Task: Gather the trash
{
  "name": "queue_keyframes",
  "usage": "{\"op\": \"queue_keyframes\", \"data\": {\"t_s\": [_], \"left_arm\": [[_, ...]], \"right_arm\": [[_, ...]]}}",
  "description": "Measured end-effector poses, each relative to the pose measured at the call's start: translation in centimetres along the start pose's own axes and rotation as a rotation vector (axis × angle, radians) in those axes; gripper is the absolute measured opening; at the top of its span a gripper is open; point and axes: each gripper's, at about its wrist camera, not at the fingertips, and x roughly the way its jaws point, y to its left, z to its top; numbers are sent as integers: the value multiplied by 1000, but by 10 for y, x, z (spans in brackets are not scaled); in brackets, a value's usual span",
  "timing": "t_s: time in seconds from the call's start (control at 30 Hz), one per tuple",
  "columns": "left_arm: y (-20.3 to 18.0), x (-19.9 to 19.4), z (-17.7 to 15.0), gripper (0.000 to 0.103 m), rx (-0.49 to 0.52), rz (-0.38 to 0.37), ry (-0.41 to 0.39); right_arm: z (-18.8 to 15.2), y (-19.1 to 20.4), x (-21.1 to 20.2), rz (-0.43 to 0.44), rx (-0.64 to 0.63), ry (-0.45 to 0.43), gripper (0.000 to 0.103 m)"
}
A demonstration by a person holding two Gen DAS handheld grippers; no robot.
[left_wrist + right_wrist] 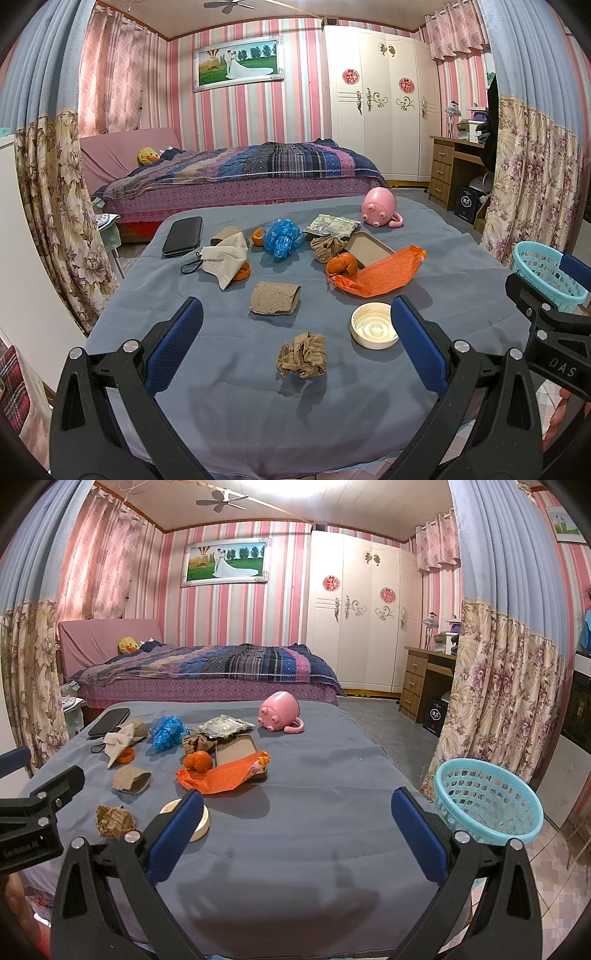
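Observation:
Trash lies on the blue-covered table [229, 406]: a crumpled brown paper ball [303, 355], a white lid [373, 325], a flattened cardboard tube [275, 298], an orange wrapper [380, 272], orange peel [341, 265], a blue plastic bag [282, 237]. My left gripper [297, 310] is open, above the table's near edge, with the paper ball between its fingers. My right gripper [297, 803] is open and empty over the table's right part [314, 775]. A turquoise basket [485, 799] stands off the table's right edge.
A pink pig mug [378, 206], a black wallet [183, 236], a beige cloth [227, 258], a foil packet [331, 225] and a brown tray [369, 249] also lie on the table. A bed [240, 173] stands behind, curtains [532, 177] at both sides.

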Motion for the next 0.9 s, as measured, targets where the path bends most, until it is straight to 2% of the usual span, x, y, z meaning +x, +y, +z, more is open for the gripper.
{"op": "queue_keyframes", "data": {"t_s": [0.9], "left_arm": [[5,-1,6,98,-1,14,-3]], "right_arm": [[8,-3,-2,-9,16,-8,99]]}}
